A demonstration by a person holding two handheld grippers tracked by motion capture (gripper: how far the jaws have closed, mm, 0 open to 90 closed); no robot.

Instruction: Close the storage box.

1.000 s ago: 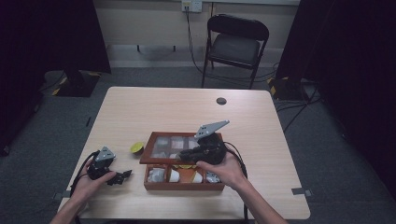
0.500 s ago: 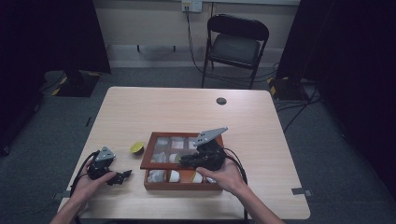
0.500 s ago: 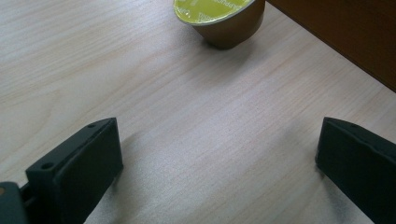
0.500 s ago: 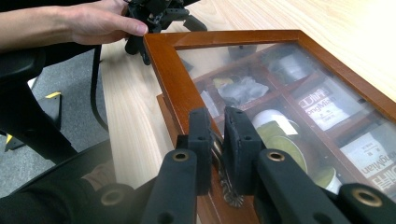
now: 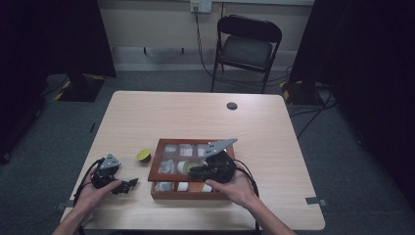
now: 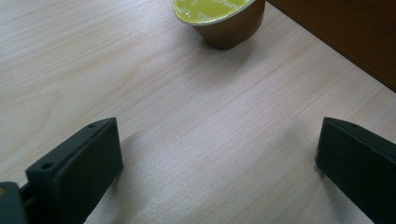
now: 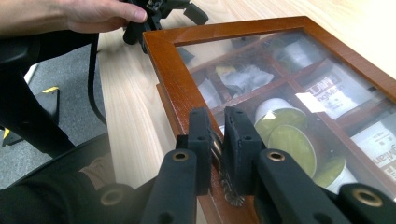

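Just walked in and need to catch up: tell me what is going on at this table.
A person works a wooden box with a glass lid. The right gripper is shut on a small metal latch at the lid's front edge, apparently to lift the lid, which lies closed. The left gripper rests open on the table, short of a yellow-topped capsule beside the box.

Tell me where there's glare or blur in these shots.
High view: dim room, table evenly lit. Right gripper view: glare on the glass lid of the wooden box, and the hand at top is soft. Left gripper view: sharp, with soft shadows beside the jaws.
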